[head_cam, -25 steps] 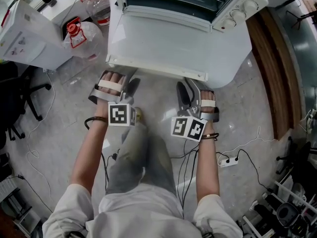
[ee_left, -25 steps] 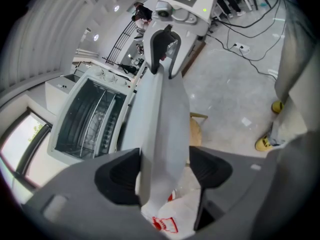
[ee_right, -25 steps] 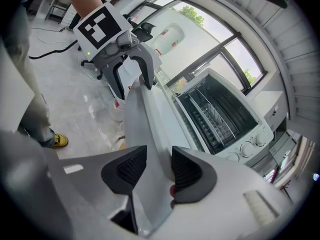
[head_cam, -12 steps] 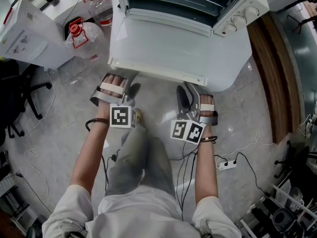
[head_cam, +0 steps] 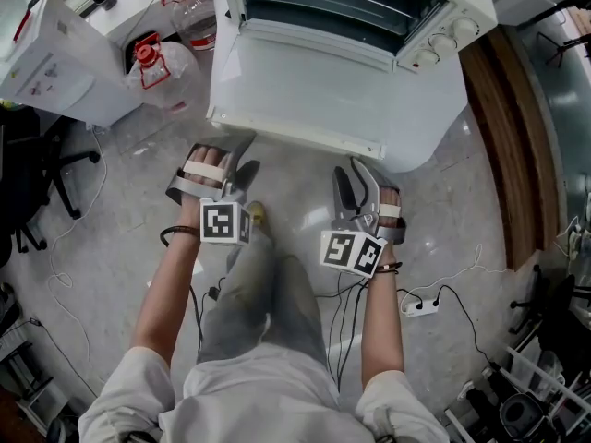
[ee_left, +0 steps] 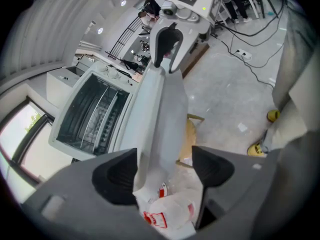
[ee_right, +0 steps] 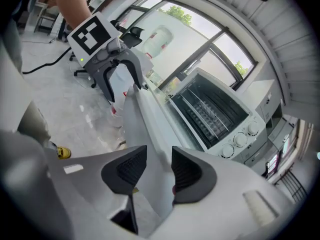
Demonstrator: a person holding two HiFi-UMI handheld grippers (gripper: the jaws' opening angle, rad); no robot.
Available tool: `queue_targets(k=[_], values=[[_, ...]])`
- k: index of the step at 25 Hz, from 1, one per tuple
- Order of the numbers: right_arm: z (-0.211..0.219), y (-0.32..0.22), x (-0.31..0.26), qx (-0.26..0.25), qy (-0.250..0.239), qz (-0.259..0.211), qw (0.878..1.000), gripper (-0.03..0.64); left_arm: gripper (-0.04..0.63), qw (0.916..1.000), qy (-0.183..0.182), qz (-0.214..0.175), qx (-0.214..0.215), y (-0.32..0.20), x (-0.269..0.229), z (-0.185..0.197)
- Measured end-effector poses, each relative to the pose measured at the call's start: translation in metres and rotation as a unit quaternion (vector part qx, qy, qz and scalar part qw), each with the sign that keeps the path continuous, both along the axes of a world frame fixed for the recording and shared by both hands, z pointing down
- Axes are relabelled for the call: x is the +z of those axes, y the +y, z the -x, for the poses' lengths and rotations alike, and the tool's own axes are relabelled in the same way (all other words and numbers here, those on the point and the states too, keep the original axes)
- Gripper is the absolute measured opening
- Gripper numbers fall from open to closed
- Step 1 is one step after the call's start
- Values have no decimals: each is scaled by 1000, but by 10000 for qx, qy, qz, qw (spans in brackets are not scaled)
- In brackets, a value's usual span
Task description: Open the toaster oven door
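The white toaster oven (head_cam: pixel 443 26) stands open, its rack bare. Its door (head_cam: pixel 314 81) is folded down flat toward me, handle edge (head_cam: pixel 295 135) nearest. My left gripper (head_cam: pixel 222 150) sits just under the door's left front corner. Its jaws (ee_left: pixel 163 171) are spread wide, and the door's edge (ee_left: pixel 160 109) runs on beyond them, untouched. My right gripper (head_cam: pixel 355 166) waits just short of the handle edge on the right. Its jaws (ee_right: pixel 155 171) stand narrower, and the door (ee_right: pixel 145 124) shows through the gap without the pads pressing on it.
Two water jugs with red caps (head_cam: pixel 162 63) (head_cam: pixel 189 7) stand on the floor left of the oven, beside a white unit (head_cam: pixel 46 63) and an office chair (head_cam: pixel 37 173). Cables and a power strip (head_cam: pixel 420 301) lie at the right. A wooden ledge (head_cam: pixel 512 137) runs along the right.
Both grippers have drawn back a little from the door's front edge. The door stays folded down.
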State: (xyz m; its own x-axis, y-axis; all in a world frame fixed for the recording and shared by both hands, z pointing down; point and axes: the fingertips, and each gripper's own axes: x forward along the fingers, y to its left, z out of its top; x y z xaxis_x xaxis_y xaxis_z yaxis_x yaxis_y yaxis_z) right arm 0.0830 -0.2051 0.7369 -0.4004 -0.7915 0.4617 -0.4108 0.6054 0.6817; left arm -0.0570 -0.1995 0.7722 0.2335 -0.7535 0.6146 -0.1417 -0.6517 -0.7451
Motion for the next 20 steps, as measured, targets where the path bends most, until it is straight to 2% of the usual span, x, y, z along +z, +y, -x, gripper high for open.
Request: queue_targets(k=[5,9,13,20], values=[[-8,11,-28,235,-487,211,9983,137,293,9974,625,116,-336,15,-29,-2],[-12,20,-56,388,-727,299,9961,137,267,9909,1187,214,-595,24,-61,-5],[-12,29,-85,467,-959,380,9936,137,228,9854,1524,174,-746,33,-95,-6],[-20,42,-131,704,-1432,530,9858,120,181,9676,2232,181,-1163,41,-146,-5]])
